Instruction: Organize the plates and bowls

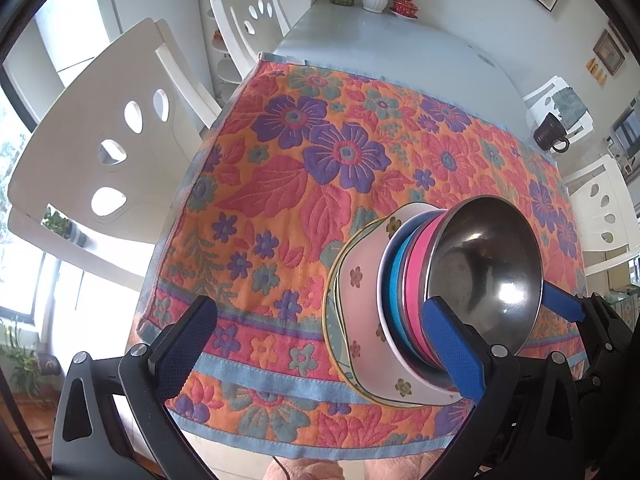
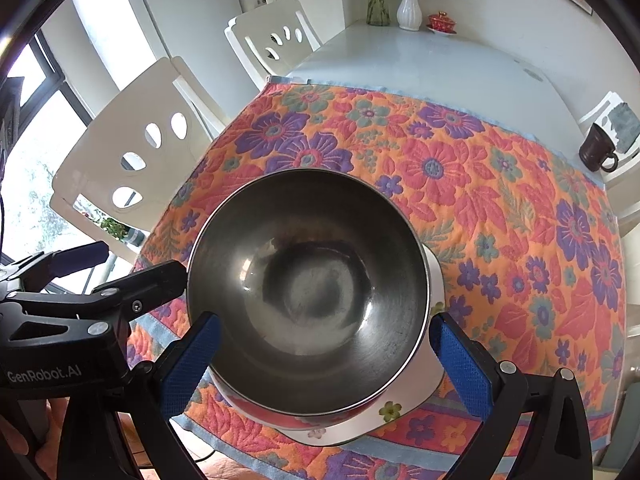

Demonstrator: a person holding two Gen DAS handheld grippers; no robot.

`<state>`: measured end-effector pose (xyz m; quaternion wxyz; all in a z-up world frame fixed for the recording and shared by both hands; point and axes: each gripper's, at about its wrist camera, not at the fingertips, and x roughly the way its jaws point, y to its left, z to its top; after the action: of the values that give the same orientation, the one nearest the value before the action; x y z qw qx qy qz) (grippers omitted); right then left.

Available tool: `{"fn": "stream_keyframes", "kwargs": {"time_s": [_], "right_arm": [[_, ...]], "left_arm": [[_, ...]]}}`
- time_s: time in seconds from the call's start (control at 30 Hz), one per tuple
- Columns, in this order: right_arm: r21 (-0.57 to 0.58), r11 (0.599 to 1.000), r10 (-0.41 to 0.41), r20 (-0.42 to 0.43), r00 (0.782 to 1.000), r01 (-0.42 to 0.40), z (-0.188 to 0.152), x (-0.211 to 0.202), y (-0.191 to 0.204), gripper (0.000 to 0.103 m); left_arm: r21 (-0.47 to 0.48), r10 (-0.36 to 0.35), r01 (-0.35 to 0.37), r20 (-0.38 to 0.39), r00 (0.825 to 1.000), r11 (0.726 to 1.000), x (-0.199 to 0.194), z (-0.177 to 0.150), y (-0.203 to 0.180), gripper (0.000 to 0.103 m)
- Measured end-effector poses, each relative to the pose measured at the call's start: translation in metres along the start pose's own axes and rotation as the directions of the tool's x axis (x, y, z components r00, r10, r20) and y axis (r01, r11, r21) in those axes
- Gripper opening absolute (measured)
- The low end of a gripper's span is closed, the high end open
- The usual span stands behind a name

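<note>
The table (image 2: 440, 64) is covered at its near end by a floral cloth (image 2: 500, 200). A stack of dishes (image 1: 384, 304) is carried on the cloth, a dark mug (image 2: 598, 152) at the right edge, and 2 vases (image 2: 409, 10) and a red dish (image 2: 441, 22) at the far end.

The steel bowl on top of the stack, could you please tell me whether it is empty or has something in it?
Empty. The right wrist view looks straight into the steel bowl, and only its bare, shiny inside with reflections shows.
</note>
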<state>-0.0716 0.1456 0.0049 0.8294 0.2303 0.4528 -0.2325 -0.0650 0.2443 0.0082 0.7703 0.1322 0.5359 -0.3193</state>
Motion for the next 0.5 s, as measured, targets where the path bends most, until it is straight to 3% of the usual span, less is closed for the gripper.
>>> {"fn": "stream_keyframes", "kwargs": {"time_s": [0.5], "right_arm": [[-0.006,1.0,-0.001,0.006,1.0,0.001,-0.0002,-0.0002,-0.002,0.103]], "left_arm": [[-0.005,-0.005,0.005,-0.013,1.0,1.0,0.0018,-0.0027,0.0004,0.103]]}}
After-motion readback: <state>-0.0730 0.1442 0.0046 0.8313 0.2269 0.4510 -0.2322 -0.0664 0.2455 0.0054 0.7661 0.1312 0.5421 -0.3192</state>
